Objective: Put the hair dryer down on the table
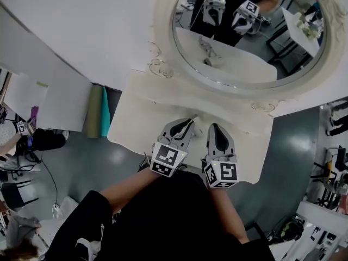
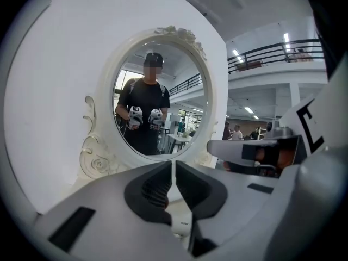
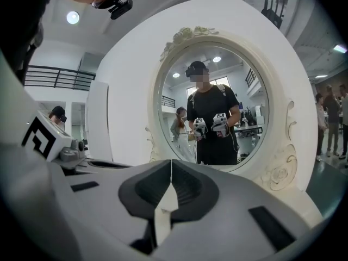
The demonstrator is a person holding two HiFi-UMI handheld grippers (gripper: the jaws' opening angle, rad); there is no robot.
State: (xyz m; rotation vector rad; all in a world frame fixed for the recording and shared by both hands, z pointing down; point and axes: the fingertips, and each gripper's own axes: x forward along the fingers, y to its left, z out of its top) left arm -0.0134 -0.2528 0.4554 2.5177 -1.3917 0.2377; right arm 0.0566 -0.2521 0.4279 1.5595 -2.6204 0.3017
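Hair dryer [image 2: 179,226], apparently set down on cream counter [image 1: 136,118] before round mirror [image 1: 165,20], just beneath nearer left gripper [image 1: 187,125]; long axis unclear; left gripper and right gripper [image 1: 216,130] both closed, empty, held above counter.

Mirror [image 1: 247,50] top beyond the edge

No legible text, no brands or numbers, no signs in any view

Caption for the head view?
Above a cream table, left gripper and right gripper, both shut, face a round mirror.
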